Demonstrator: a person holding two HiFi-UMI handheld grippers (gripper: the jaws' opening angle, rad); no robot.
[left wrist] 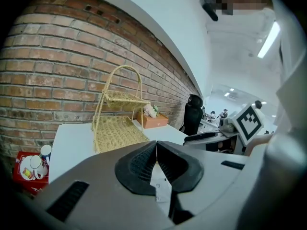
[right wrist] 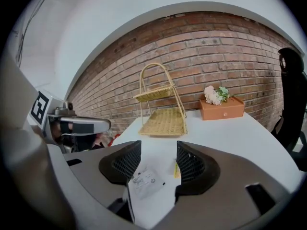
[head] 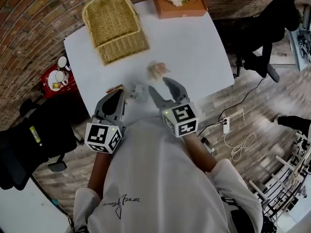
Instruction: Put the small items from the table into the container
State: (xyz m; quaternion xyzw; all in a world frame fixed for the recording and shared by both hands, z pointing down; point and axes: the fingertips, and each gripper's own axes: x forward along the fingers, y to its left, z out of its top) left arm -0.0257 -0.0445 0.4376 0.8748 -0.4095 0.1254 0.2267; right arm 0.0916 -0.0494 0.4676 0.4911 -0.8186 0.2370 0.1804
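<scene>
The container is a two-tier wicker basket (head: pixel 116 28), pale straw in colour with a tall arched handle. It stands at the far left end of the white counter (head: pixel 194 47), against the brick wall. To the right of the basket along the same far edge sits an orange box (head: pixel 181 4) topped with pale flowers.

The small items lie loose on the counter, on the near side of the basket and apart from it. A crumpled wrapper (head: pixel 156 70), tan and pinkish, is the closest of them to the basket. Nearer the person is a white sachet (head: pixel 139 92), flat, with dark print on its face. A thin brown strip (head: pixel 114 88) lies left of the sachet at the counter's near edge. Nothing can be seen lying in the basket's trays.

The left gripper (head: pixel 118 97) hovers over the near edge, well short of the basket, with its jaws pressed together on nothing. In the left gripper view the white sachet (left wrist: pixel 160 186) shows on the counter beneath them.

The right gripper (head: pixel 160 86) has its jaws spread wide and empty, pointing toward the basket. In the right gripper view the sachet (right wrist: pixel 146 182) lies flat on the counter below the gap, and a small yellow piece (right wrist: pixel 176 169) lies just beside the right-hand jaw.
</scene>
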